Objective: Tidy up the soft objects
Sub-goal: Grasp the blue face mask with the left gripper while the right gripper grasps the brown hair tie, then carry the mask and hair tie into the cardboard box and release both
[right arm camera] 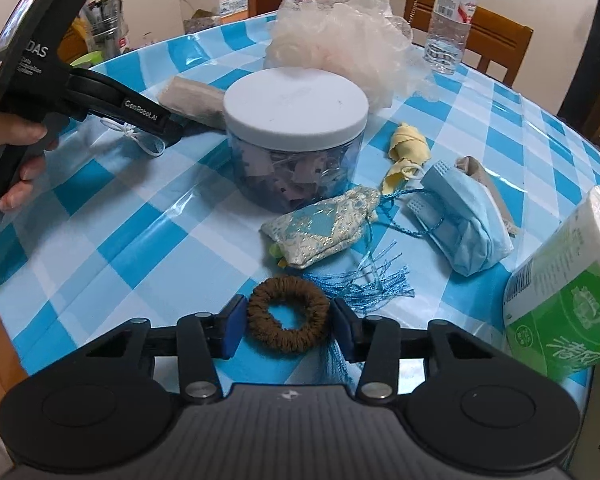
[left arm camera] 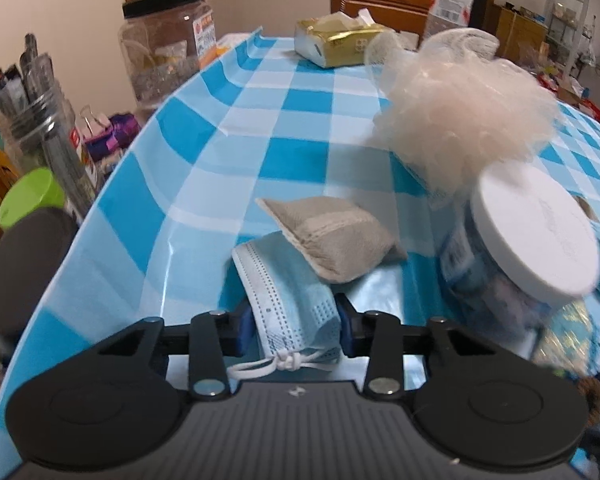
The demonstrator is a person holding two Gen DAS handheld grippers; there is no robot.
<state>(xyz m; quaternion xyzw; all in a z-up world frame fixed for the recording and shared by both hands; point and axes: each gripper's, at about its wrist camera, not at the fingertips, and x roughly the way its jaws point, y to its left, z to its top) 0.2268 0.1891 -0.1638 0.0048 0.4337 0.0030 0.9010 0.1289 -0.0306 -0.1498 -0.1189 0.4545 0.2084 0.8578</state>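
My left gripper [left arm camera: 296, 326] is shut on a folded blue face mask [left arm camera: 288, 292], its white ear loop hanging below. A grey cloth pouch [left arm camera: 332, 236] lies just beyond it, touching the mask. My right gripper [right arm camera: 288, 322] is closed on a brown scrunchie [right arm camera: 288, 314] at the table's near edge. Ahead lie a brocade pouch with a blue tassel [right arm camera: 324, 232], a yellow cloth [right arm camera: 406, 148], a second blue mask [right arm camera: 464, 224] and a pink bath pouf [right arm camera: 340, 44]. The left gripper's body [right arm camera: 100, 92] shows at the left in the right wrist view.
A clear jar with a white lid [right arm camera: 296, 136] stands mid-table on the blue checked cloth [right arm camera: 112, 208]. A green tissue pack [right arm camera: 568, 292] is at right, a water bottle [right arm camera: 452, 16] at the back, a gold tissue pack [left arm camera: 336, 44] and pen jar [left arm camera: 40, 120] further off.
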